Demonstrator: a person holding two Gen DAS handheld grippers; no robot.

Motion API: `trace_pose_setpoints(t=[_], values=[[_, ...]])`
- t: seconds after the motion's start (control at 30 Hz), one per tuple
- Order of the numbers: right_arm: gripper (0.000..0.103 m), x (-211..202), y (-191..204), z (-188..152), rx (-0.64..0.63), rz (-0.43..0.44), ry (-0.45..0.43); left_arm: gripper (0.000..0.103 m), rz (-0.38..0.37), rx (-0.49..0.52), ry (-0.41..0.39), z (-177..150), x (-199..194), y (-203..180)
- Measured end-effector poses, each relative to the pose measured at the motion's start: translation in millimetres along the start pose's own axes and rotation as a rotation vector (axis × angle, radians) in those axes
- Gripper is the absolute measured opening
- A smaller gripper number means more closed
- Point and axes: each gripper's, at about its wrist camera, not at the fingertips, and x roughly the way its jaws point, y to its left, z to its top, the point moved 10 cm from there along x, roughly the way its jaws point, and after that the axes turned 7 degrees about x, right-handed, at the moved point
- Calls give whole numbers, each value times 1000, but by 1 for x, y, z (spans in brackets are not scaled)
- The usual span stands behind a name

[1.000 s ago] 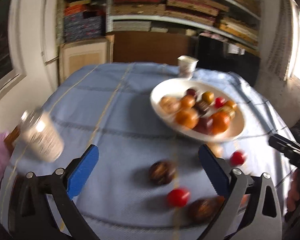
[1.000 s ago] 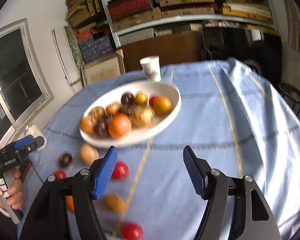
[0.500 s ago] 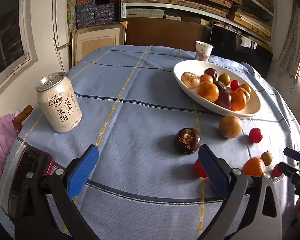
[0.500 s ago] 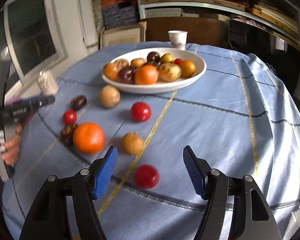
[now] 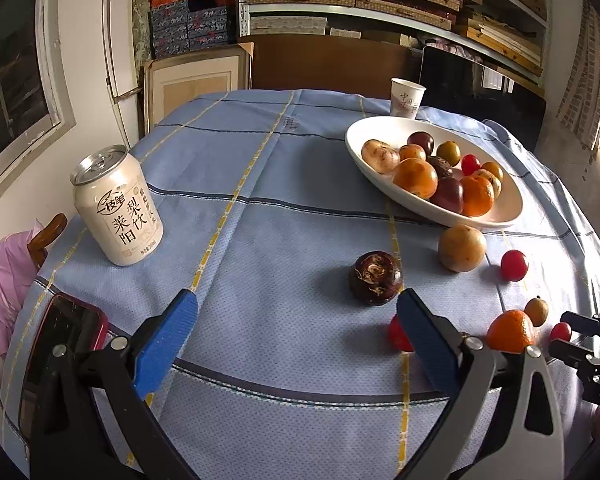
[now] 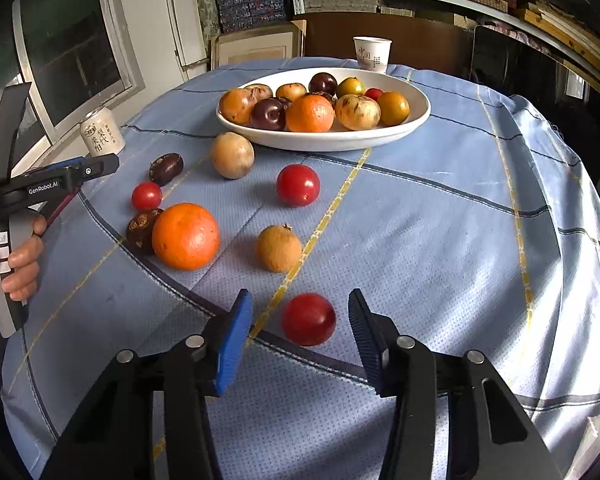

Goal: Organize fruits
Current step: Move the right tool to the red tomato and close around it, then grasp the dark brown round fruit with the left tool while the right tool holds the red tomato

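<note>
A white bowl (image 6: 320, 142) heaped with fruit stands at the far side of the blue tablecloth. Loose fruit lies in front of it: an orange (image 6: 186, 236), a brown fruit (image 6: 279, 248), two red ones (image 6: 298, 185) (image 6: 146, 196), a tan one (image 6: 232, 155) and a dark one (image 6: 166, 168). My right gripper (image 6: 299, 304) is closing around a red fruit (image 6: 308, 319) on the cloth; a gap shows on each side of it. My left gripper (image 5: 297, 298) is open and holds nothing, with a dark brown fruit (image 5: 375, 278) just beyond its right finger.
A drink can (image 5: 118, 206) stands at the left of the table and a paper cup (image 5: 407, 98) behind the bowl (image 5: 496, 220). A phone (image 5: 60, 344) lies at the near left edge. Shelves and boxes fill the back wall.
My right gripper has dropped toward the near fruit and its jaws have narrowed around the red fruit. The left view has swung and steadied on the can and the loose fruit.
</note>
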Motion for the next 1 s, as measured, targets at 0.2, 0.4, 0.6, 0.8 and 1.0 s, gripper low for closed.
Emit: trace_pose_setpoints(t=[0.2,0.4,0.6,0.8,1.0], values=[[46,2,-2,-2,13,3,17,98,3,2,0,0,0,0],[26,3,-5,-3,32,9,26,98,-6,6,-4,0,0,-2],[26,2,-9,-2,76,34,23,98,-185,156,-21,-4,-12,-52],[26,3,-9,-2,80,37,26,58,-286,365,20,-28,-14,-105],[26,4,-10,-2,92,42,28,49,-336,372,44,-36,-13,-114]])
